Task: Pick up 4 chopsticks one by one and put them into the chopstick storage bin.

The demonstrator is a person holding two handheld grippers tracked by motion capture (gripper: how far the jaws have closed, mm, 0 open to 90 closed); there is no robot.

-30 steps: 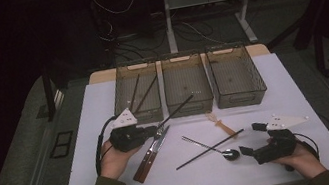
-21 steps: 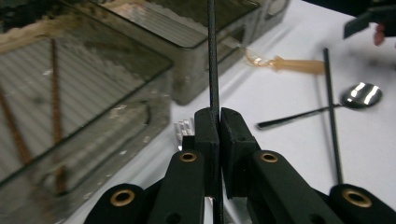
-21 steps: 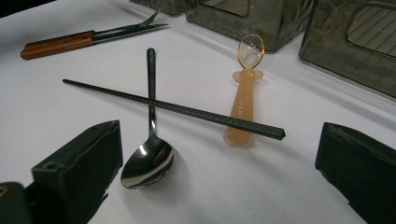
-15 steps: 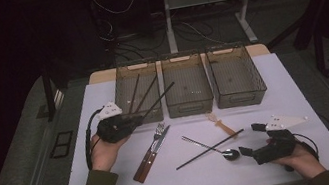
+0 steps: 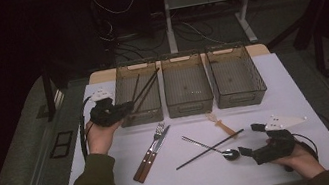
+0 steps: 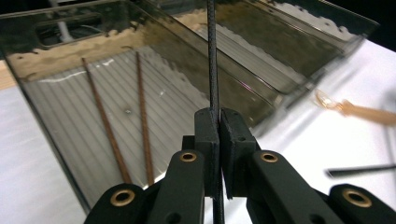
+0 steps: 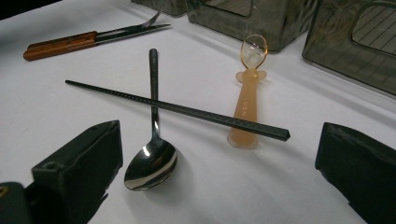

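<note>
Left gripper (image 6: 218, 140): jaws clamped on a black chopstick (image 6: 212, 56), pads pinching it edge-on. In the left gripper view the stick runs straight up from the jaws over the left bin (image 6: 37, 107). That view also shows two brown chopsticks (image 6: 140, 116) lying on the ribbed floor of the left bin.

The high view shows the left gripper (image 5: 127, 108) at the near-left corner of the left bin (image 5: 129, 121), with the held chopstick (image 5: 149, 86) slanting up across the bin's open top.

Right gripper (image 7: 219, 163): jaws spread wide, nothing between the pads. Just ahead of them, the right gripper view shows a steel spoon (image 7: 152, 158) with its bowl nearest, a second black chopstick (image 7: 177, 109) laid across the spoon's handle, and an amber plastic spoon (image 7: 247, 102) under that chopstick's tip. Lettering on the amber handle is visible here, too small to read.

Relative to the left bin, the high view puts the right gripper (image 5: 252, 139) well apart at the near right of the table (image 5: 295, 101), and a wood-handled fork and knife (image 5: 150, 148) near the bin's front.
</note>
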